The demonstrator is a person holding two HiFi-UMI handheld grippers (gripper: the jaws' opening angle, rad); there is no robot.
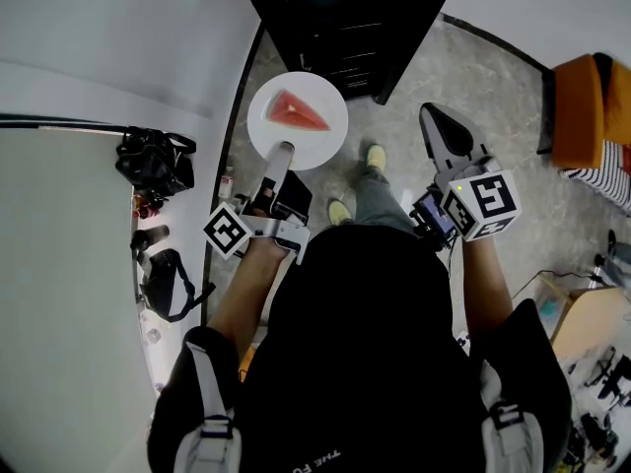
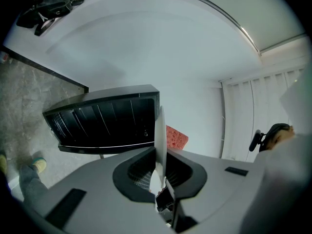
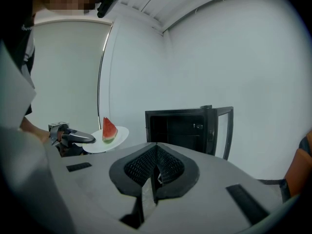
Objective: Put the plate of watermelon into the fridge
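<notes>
A white plate carrying a red wedge of watermelon is held level above the floor, just in front of the small black fridge. My left gripper is shut on the plate's near rim. In the left gripper view the plate shows edge-on between the jaws of my left gripper, with the watermelon on its right and the open fridge beyond. My right gripper hangs to the right, shut and empty. Its own view shows the plate, the watermelon and the fridge with its door swung open.
Black bags and small items lie along the wall at the left. An orange seat stands at the right, with a wooden box and cables below it. The person's shoes are on the marbled floor before the fridge.
</notes>
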